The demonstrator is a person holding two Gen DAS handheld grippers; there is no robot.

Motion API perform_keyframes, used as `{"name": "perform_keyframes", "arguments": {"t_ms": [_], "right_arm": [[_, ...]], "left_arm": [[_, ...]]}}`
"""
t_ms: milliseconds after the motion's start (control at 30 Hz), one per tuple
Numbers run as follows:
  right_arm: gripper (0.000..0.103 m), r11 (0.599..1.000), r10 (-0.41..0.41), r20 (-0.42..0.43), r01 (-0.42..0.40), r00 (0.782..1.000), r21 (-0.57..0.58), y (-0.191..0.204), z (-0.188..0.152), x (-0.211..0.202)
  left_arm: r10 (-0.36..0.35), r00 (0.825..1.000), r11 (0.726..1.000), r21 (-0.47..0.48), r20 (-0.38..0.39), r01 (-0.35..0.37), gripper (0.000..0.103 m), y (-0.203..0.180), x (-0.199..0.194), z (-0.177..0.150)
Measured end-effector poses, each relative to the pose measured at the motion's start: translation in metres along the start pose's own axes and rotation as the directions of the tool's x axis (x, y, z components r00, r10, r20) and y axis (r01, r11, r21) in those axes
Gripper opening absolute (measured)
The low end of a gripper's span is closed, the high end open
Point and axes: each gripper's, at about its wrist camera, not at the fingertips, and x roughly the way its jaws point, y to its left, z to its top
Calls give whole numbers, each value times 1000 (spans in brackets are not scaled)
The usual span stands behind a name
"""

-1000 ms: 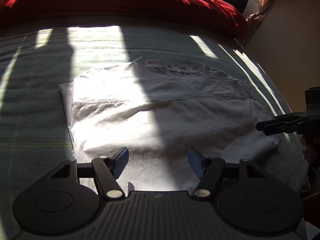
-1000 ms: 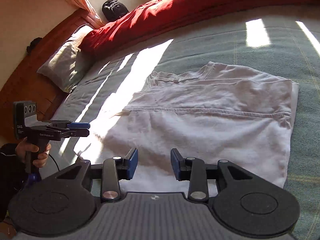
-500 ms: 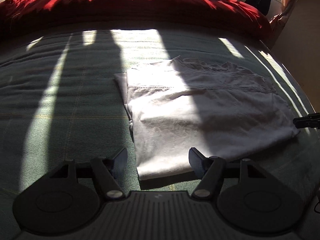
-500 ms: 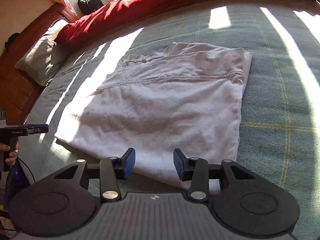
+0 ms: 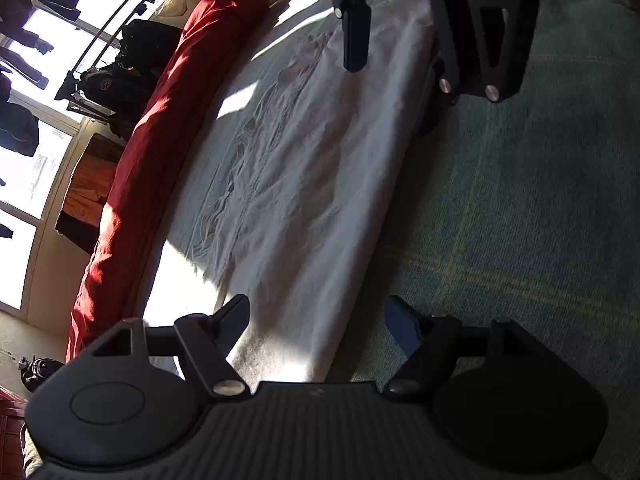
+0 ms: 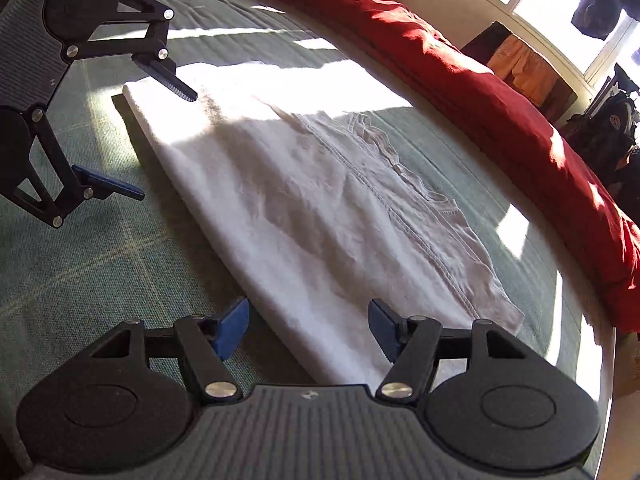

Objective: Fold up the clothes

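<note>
Your left claw (image 5: 318,326) and right claw (image 6: 308,330) are both spread wide w/ nothing gripped, each straddling one end of the folded white shirt's (image 6: 304,208) long edge. Shirt lies flat on the green bed cover (image 6: 120,264). Beyond it: red duvet (image 6: 480,80), then window w/ dark clothes hanging (image 5: 36,12).
</note>
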Motion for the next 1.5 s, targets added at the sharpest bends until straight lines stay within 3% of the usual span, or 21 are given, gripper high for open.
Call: {"name": "perform_keyframes", "arguments": {"t_ms": [133, 300, 433, 633, 800, 867, 967, 1133, 1333, 1400, 1500], "right_arm": [[70, 994, -29, 6, 29, 1000, -106, 26, 6, 18], [71, 994, -30, 30, 33, 999, -105, 32, 17, 32], [78, 992, -60, 43, 65, 997, -113, 28, 14, 37], [78, 972, -174, -8, 170, 985, -164, 1, -22, 29], [80, 940, -278, -57, 259, 959, -223, -18, -58, 20], [80, 926, -312, -64, 289, 948, -244, -20, -68, 19], [80, 921, -313, -32, 295, 949, -255, -11, -61, 23], [80, 911, -291, 42, 290, 956, -293, 7, -32, 37], [80, 894, -323, 36, 317, 946, -318, -2, -42, 32], [80, 875, -359, 13, 341, 933, -343, -8, -56, 29], [74, 879, -366, -12, 341, 930, -333, -15, -68, 23]], "left_arm": [[30, 999, 996, 78, 13, -31, 76, -9, 12, 4], [55, 997, 991, 120, 44, -60, 79, -9, 24, 10], [83, 995, 988, 123, 56, -90, 83, -6, 27, 4], [153, 988, 975, 161, -1, -151, 83, 2, 28, -28], [228, 972, 954, 213, -54, -212, 83, 7, 31, -59], [243, 969, 948, 223, -48, -227, 83, 5, 33, -58], [262, 965, 931, 264, -8, -251, 83, -3, 39, -42], [252, 967, 931, 264, 35, -252, 83, -4, 50, -10], [266, 964, 920, 299, -7, -252, 84, 4, 45, -43], [265, 964, 920, 307, -32, -243, 80, 5, 42, -56], [227, 972, 925, 325, -60, -196, 58, 4, 41, -63]]}}
